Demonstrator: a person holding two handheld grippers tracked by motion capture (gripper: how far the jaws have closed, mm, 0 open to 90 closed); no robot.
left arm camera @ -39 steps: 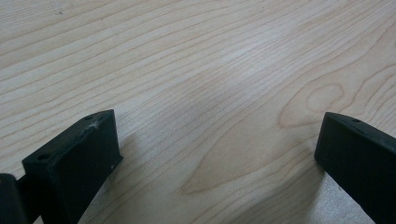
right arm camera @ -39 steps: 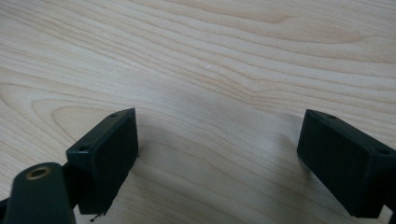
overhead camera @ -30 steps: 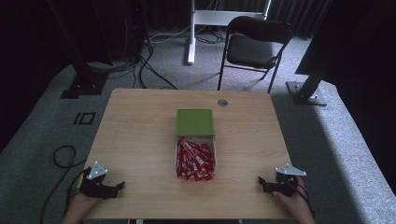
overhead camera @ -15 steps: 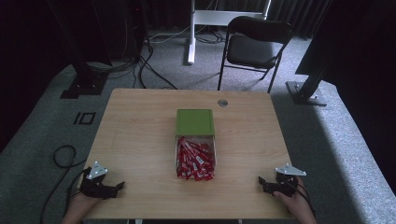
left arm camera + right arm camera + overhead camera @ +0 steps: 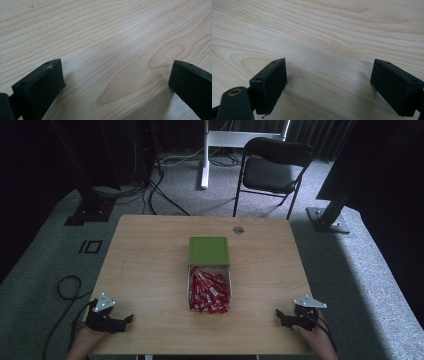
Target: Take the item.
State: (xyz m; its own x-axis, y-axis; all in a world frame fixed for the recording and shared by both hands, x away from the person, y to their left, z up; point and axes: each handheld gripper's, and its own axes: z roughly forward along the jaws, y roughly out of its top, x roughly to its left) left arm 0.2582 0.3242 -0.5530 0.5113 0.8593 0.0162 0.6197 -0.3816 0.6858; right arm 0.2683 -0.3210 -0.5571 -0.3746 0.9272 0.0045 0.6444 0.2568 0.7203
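A: How do the jaws stand?

B: On the left gripper [image 5: 113, 82] they are spread wide with bare wood between them, holding nothing. The right gripper [image 5: 328, 85] is the same: jaws far apart, only desk grain in the gap.

A: Where are the grippers?

B: From the high view, the left gripper [image 5: 107, 316] rests at the near left corner of the desk [image 5: 150, 255], the right gripper [image 5: 296, 316] at the near right corner, each held in a hand at the desk's near edge.

A: And the things between them?

B: A clear tray [image 5: 190, 279] full of red packets [image 5: 209, 291] sits at the desk's middle, well apart from both grippers. A green box [image 5: 209, 251] touches its far end.

A: Beyond that?

B: A black folding chair [image 5: 272, 170] stands on the carpet past the far edge.
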